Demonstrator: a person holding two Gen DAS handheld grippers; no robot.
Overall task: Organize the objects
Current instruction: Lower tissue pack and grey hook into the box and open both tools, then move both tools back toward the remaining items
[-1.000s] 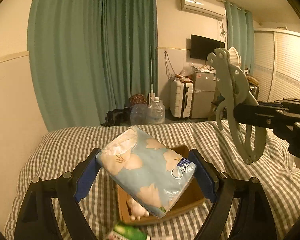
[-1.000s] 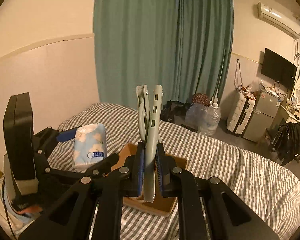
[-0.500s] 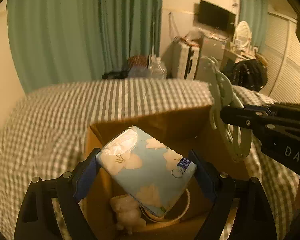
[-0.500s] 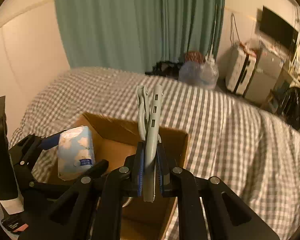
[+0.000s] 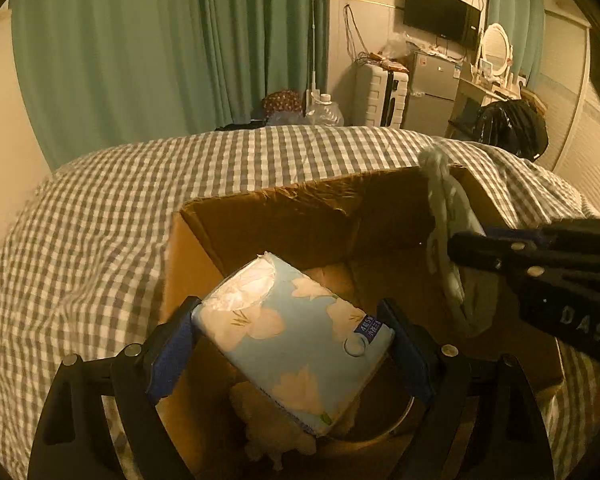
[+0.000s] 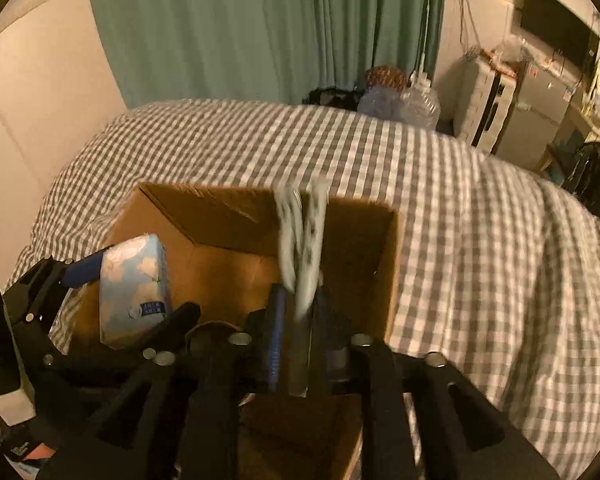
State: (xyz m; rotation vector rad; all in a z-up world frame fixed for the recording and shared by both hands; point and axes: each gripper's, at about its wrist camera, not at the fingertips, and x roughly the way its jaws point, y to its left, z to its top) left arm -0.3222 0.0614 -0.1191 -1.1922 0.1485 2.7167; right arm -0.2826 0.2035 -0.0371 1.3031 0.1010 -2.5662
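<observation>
While both loads are hanging over the open cardboard box (image 5: 284, 216) on the bed (image 5: 100, 216), the left gripper (image 5: 292, 344) fingers are clamping a tissue pack (image 5: 292, 340) slantwise above a white toy; the right gripper (image 6: 300, 332) fingers are pinching an upright green tool (image 6: 304, 240) near the far wall.

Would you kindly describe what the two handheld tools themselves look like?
Both are matte black frames with round silver bolts and blue pads lining the fingers. The left tool shows broad angular struts; the right tool carries pale lettering "DAS" on its side. No cables or sleeves show.
</observation>
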